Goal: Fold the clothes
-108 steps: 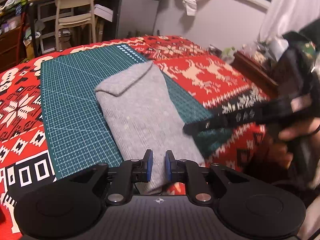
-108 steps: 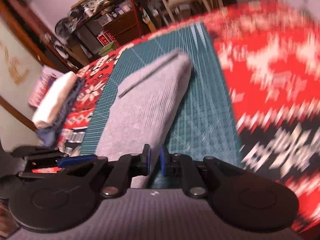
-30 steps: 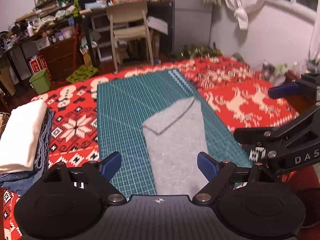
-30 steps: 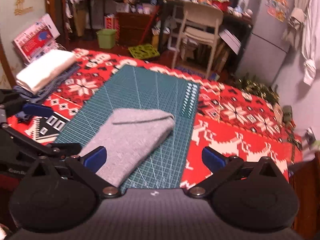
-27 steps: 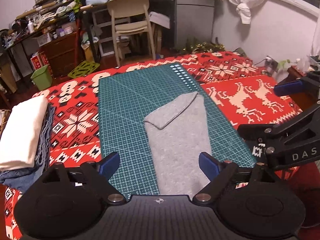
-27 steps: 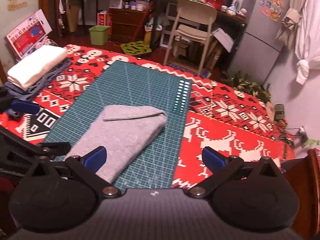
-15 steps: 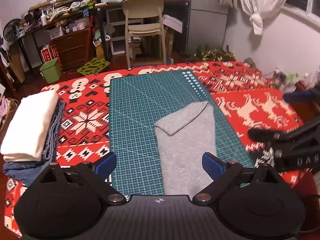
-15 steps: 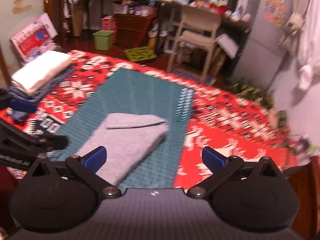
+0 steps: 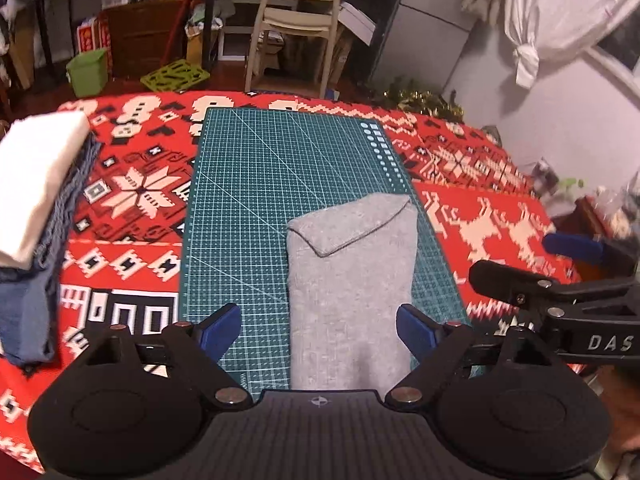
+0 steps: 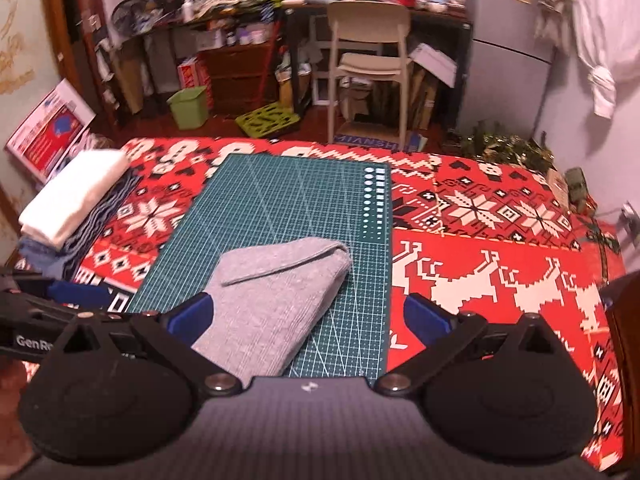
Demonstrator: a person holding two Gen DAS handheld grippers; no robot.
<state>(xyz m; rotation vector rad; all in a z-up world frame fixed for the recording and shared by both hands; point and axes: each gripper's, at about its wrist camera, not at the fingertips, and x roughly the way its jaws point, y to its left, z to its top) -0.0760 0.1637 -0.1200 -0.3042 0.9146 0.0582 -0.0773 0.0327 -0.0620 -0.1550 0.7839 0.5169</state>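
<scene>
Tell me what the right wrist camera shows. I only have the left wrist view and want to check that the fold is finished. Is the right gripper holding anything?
Observer: No. The right gripper has its jaws wide open with nothing in them. The grey garment lies folded on the green mat.
Operator: Is there anything past the stack of folded clothes that my view cuts off?
Observer: Yes. A red and white box leans against the wall just beyond the white-topped stack.
</scene>
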